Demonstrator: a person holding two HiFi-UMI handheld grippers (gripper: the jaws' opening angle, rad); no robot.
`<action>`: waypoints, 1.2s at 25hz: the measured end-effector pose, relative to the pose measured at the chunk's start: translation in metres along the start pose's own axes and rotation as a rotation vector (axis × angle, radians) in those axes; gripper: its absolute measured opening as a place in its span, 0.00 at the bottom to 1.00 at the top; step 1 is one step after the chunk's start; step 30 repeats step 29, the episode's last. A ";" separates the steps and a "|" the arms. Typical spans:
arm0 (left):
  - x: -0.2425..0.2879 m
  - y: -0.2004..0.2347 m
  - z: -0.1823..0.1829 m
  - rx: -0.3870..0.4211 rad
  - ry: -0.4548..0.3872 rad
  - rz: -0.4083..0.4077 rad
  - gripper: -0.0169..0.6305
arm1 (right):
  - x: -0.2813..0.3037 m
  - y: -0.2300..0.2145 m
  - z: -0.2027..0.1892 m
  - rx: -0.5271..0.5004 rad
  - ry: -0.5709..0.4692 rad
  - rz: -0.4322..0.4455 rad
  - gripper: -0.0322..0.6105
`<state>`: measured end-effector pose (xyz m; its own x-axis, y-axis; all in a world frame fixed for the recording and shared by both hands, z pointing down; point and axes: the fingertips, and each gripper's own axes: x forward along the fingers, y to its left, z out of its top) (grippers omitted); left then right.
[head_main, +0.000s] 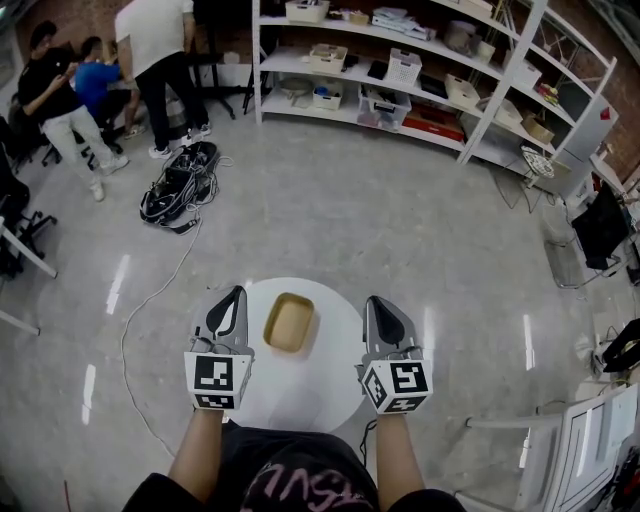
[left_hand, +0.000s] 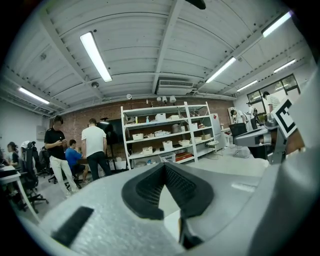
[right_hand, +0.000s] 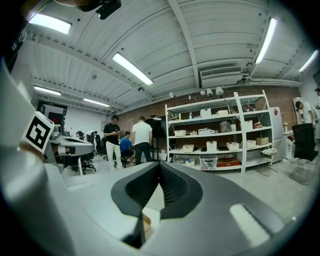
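- Nothing is picked up: the left claw (head_main: 234, 294) is clenched on nothing, its ribbed pads meeting at the tips in the left gripper view (left_hand: 164, 166).
- The right claw (head_main: 378, 302) is likewise clenched and empty (right_hand: 159, 165).
- The tan tray (head_main: 289, 322) lies untouched on the round white worktop (head_main: 300, 395), between the two claws and apart from both. A sliver of it shows under the right claw's pads (right_hand: 146, 220).
- The tray looks empty.
- Far ahead of both claws, shelves (head_main: 420, 75) carry bins, their contents too small to tell.
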<state>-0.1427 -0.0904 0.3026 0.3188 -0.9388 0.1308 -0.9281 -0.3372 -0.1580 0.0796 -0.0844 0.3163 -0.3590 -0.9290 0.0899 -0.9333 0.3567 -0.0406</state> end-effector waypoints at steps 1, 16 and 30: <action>0.001 -0.001 0.000 0.002 0.001 0.000 0.02 | 0.000 -0.001 0.000 0.000 0.001 0.001 0.06; 0.004 0.000 -0.005 0.005 0.017 -0.009 0.02 | 0.003 -0.002 -0.003 0.004 0.010 -0.004 0.06; 0.005 -0.008 -0.008 0.010 0.023 -0.011 0.02 | 0.000 -0.009 -0.007 0.008 0.013 -0.004 0.06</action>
